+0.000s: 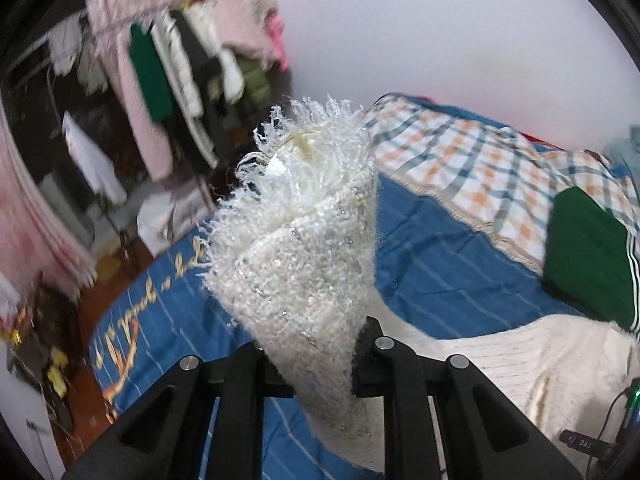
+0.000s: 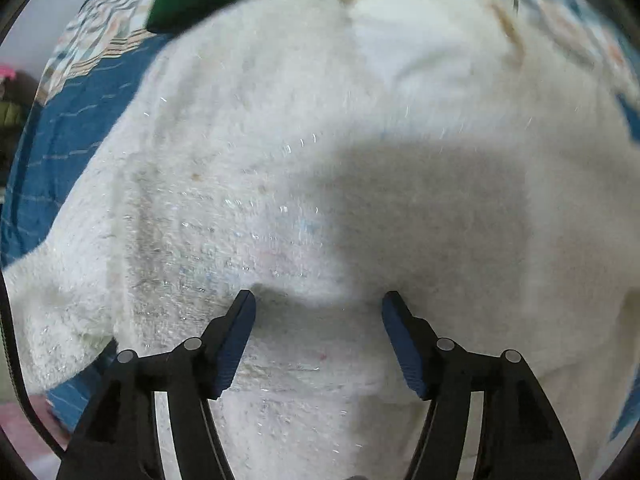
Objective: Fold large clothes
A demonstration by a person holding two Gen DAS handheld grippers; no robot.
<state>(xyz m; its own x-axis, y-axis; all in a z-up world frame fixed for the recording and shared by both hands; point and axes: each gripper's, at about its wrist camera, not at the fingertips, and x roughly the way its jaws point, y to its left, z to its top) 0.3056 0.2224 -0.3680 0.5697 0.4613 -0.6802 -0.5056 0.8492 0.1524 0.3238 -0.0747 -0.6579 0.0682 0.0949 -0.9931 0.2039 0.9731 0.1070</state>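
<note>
My left tongs (image 1: pixel 320 354) pinch the sweater's (image 1: pixel 304 240) fringed edge, lifted above the bed (image 1: pixel 440 240); my right tongs (image 2: pixel 319 312) gape wide over its spread body.

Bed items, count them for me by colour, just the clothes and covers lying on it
White: 1, the fuzzy sweater, one end lifted in the left gripper
Green: 1, the folded garment
Blue: 1, the sheet
Plaid: 1, the blanket
Total: 4

A fluffy white knitted sweater (image 2: pixel 280 180) with glinting threads lies spread across frame centre, its fringed sleeve end (image 1: pixel 308 216) raised upright.
</note>
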